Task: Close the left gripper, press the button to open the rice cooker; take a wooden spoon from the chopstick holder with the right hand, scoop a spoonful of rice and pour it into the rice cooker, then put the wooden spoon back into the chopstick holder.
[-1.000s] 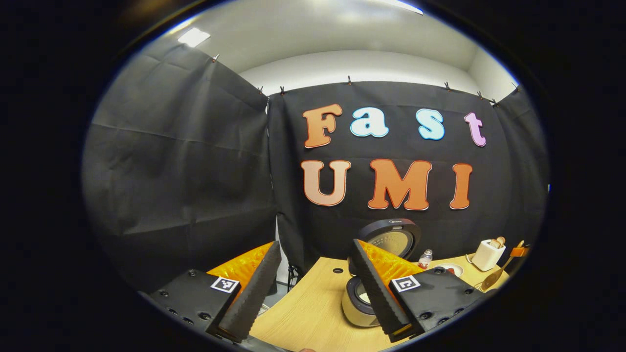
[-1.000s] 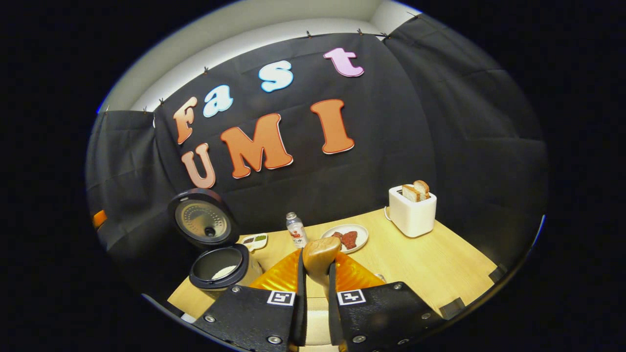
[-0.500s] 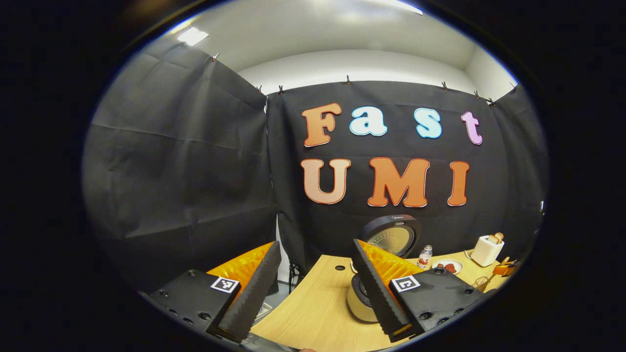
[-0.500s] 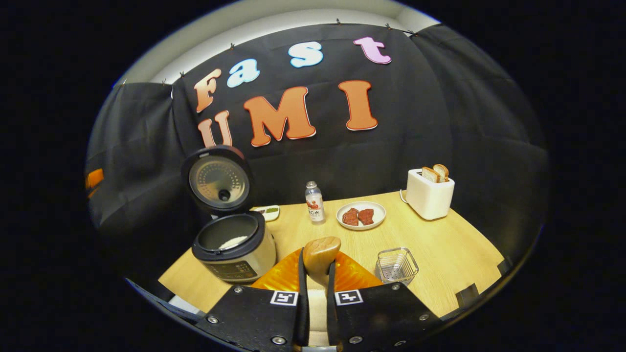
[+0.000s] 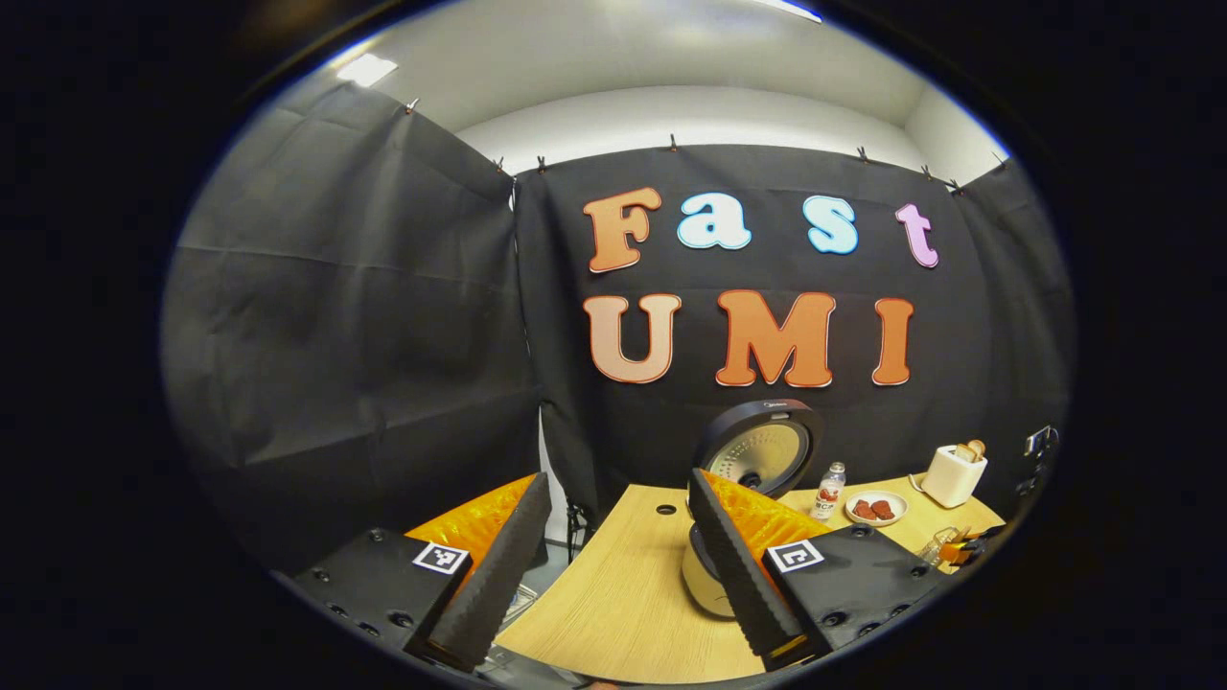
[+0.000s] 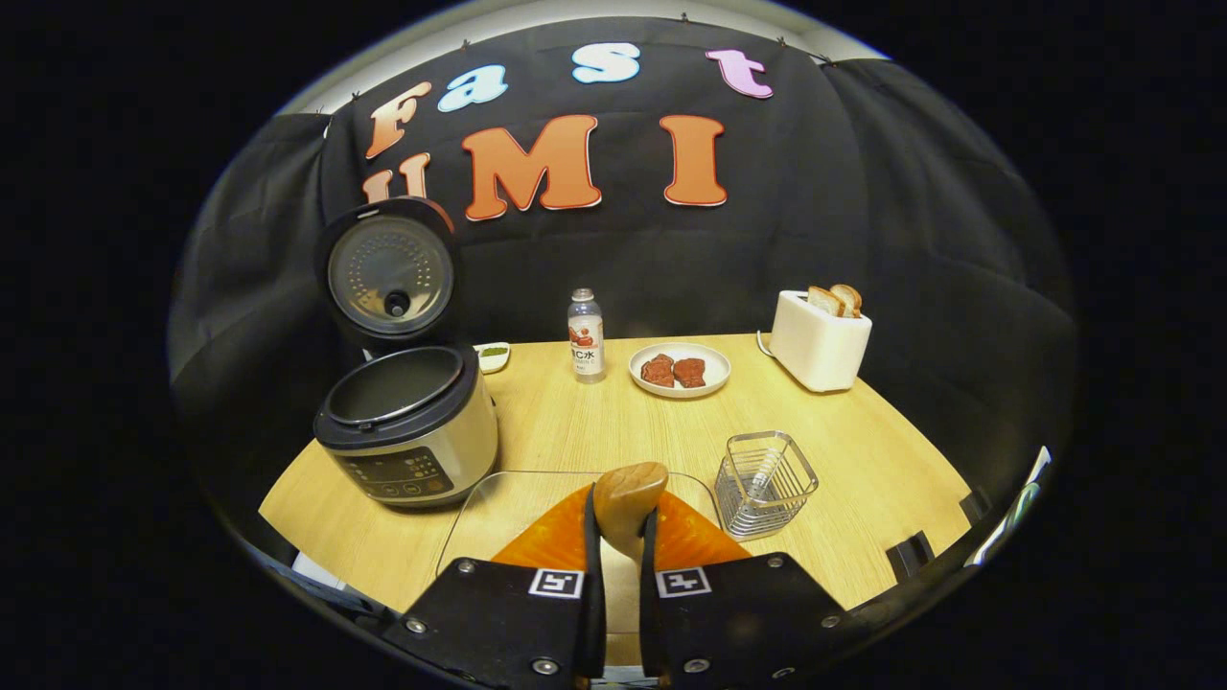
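In the right gripper view my right gripper point(image 6: 620, 513) is shut on a wooden spoon point(image 6: 628, 484), whose rounded end sticks up between the fingers. The rice cooker point(image 6: 407, 431) stands at the left of the table with its lid point(image 6: 388, 278) raised upright. The wire chopstick holder point(image 6: 765, 482) sits just right of the spoon. A clear dish point(image 6: 470, 513) lies under the gripper. In the left gripper view my left gripper point(image 5: 613, 565) is open over the table's near left corner, its right finger covering part of the rice cooker point(image 5: 700, 585).
A small bottle point(image 6: 585, 335), a plate of meat point(image 6: 679, 369) and a white toaster point(image 6: 820, 335) with bread stand along the back of the wooden table point(image 6: 863, 460). A little dish point(image 6: 493, 355) sits behind the cooker. Black cloth walls close the booth.
The right gripper, still holding the spoon, has swung and tipped down toward the table, so cooker, clear dish and wire holder now lie before it. The left gripper barely shifted and stays open.
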`<state>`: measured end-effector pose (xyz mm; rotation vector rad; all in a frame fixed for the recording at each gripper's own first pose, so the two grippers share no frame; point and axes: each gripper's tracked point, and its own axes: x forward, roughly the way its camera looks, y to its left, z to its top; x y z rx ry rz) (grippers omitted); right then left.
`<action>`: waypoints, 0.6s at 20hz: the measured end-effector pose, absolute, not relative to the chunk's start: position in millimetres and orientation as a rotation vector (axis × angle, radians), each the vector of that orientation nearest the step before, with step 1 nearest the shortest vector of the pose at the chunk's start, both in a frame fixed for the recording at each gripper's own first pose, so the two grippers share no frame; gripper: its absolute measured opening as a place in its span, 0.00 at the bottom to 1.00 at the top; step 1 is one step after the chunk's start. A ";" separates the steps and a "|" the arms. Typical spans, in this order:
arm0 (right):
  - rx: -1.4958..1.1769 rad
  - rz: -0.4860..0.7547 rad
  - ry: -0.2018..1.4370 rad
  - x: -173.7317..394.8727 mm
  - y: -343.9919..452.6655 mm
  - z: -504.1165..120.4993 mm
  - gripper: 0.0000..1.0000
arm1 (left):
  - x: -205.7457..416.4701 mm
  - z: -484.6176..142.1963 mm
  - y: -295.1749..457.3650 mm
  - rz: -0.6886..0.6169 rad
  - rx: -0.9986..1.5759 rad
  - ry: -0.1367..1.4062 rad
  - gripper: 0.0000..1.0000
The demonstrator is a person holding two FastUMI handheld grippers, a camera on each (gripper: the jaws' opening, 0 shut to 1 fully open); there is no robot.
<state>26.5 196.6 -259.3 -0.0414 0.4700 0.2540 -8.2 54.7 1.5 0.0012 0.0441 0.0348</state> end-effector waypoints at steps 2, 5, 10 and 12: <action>-0.023 0.232 0.481 27.0 196.0 -262.9 0.13 | -6.2 -3.2 50.9 0.023 -0.008 0.057 0.94; 0.036 0.207 0.501 23.0 197.6 -268.9 0.13 | -3.9 -7.5 50.9 0.019 -0.029 0.069 1.00; 0.209 0.196 0.541 16.7 212.3 -274.9 0.13 | 0.1 -6.6 53.9 0.022 -0.020 0.067 0.99; 0.309 0.211 0.563 14.9 221.9 -276.6 0.13 | 0.9 -8.6 52.9 0.016 -0.023 0.073 0.98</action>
